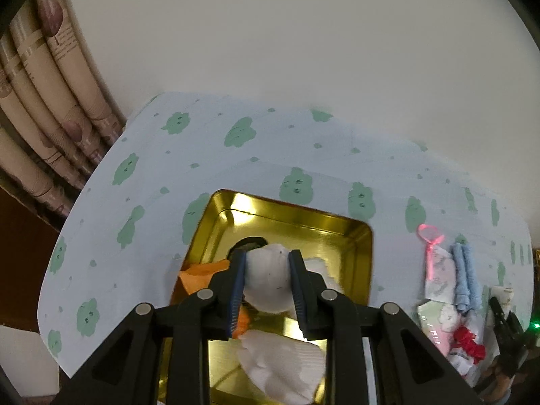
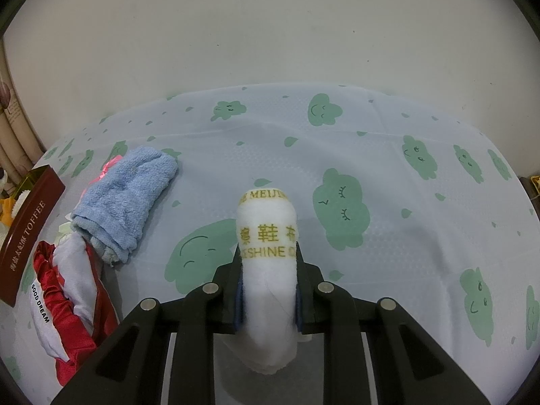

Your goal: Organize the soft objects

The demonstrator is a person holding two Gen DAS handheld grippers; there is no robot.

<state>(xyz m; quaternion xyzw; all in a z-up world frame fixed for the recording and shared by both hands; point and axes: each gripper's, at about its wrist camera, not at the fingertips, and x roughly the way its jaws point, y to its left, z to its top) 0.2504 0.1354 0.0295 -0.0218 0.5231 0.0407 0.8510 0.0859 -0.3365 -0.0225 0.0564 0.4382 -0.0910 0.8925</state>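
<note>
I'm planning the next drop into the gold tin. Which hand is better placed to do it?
Left. Its gripper already holds a white bundle right above the gold tin. The right gripper holds a white cloth roll over bare tablecloth, away from the tin.

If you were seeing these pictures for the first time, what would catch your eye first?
Probably the shiny gold tin on the cloud-print tablecloth, with the left hand-held gripper holding a white soft ball over it. Next, the right hand-held gripper clamps a white roll with gold lettering; a blue towel and red satin fabric lie to its left.
</note>
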